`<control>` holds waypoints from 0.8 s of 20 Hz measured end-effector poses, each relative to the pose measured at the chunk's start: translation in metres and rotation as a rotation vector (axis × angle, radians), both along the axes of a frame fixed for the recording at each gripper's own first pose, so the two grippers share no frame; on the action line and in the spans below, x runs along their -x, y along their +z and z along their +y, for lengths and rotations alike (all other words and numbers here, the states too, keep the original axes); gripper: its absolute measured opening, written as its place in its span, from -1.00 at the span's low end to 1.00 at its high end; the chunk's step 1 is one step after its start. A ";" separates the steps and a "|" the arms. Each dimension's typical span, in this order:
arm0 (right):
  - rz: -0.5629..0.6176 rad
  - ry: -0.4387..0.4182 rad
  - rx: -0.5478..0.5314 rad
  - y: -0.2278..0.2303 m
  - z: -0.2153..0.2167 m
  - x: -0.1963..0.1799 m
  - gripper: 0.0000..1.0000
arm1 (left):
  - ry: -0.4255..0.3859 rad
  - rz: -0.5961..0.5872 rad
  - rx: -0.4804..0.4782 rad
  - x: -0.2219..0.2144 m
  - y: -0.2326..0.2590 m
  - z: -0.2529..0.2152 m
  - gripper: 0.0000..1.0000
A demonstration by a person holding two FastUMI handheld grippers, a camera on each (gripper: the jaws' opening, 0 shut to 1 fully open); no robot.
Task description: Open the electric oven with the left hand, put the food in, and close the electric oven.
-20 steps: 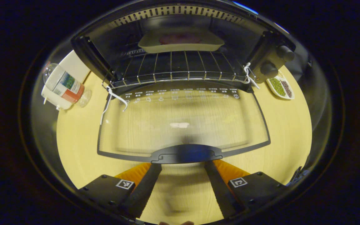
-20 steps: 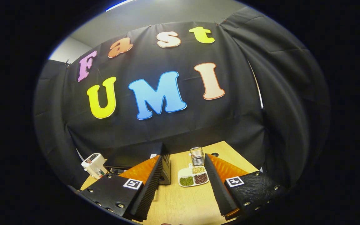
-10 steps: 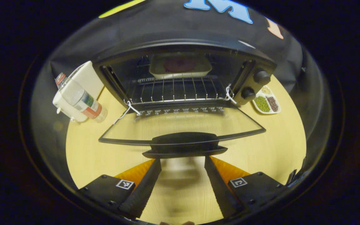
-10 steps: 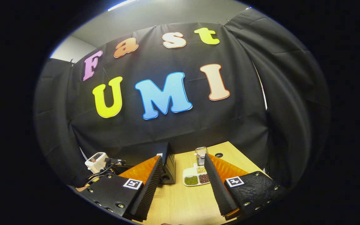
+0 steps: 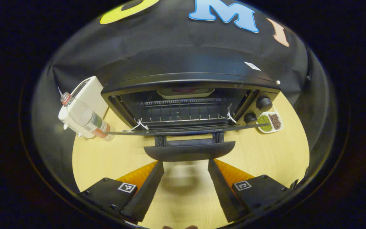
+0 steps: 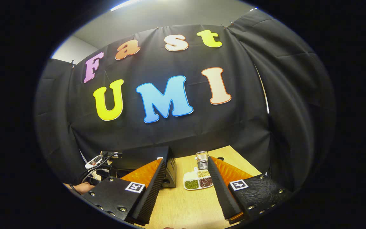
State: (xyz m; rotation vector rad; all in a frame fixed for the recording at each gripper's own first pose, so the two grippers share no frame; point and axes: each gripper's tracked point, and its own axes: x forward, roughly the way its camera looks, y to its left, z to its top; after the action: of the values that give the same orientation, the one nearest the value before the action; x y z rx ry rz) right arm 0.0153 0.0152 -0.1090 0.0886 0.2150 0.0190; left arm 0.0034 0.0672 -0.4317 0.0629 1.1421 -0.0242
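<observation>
The black electric oven (image 5: 189,63) stands open on the wooden table (image 5: 265,156). Its door (image 5: 256,126) lies about level and I see it edge-on, with the handle (image 5: 189,152) toward me. A pale dish of reddish food (image 5: 185,93) rests deep inside, on the wire rack (image 5: 179,111). My left gripper (image 5: 185,165) is open just below and in front of the handle, nothing between its fingers. In the right gripper view, my right gripper (image 6: 186,162) is open and empty, held above the table to the right of the oven (image 6: 170,171).
Left of the oven stand a clear bottle (image 5: 86,117) and a white appliance (image 5: 91,92). To its right sit a divided plate of beans (image 5: 269,121) and, behind the plate (image 6: 198,182), a glass jar (image 6: 202,160). A hand (image 6: 81,187) shows at lower left.
The left gripper has dropped low and backed off: the door, first seen from above, now shows edge-on with its handle just above the fingertips. The right gripper has hardly moved.
</observation>
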 end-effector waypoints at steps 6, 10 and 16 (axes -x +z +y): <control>-0.002 0.008 0.009 0.002 0.001 -0.002 0.64 | 0.006 -0.126 0.017 -0.015 0.039 -0.002 0.99; -0.030 0.040 0.043 0.011 0.007 -0.005 0.64 | 0.005 -0.335 0.039 -0.023 0.107 -0.008 0.99; -0.125 0.096 0.078 0.056 0.018 -0.015 0.70 | 0.030 -0.780 0.074 -0.014 0.275 -0.015 0.89</control>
State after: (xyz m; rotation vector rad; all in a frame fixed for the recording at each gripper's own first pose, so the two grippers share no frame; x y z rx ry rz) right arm 0.0303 0.0333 -0.0533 -0.0008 0.0948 0.1111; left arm 0.0175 0.0522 -0.1569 -0.0128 0.3614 -0.0135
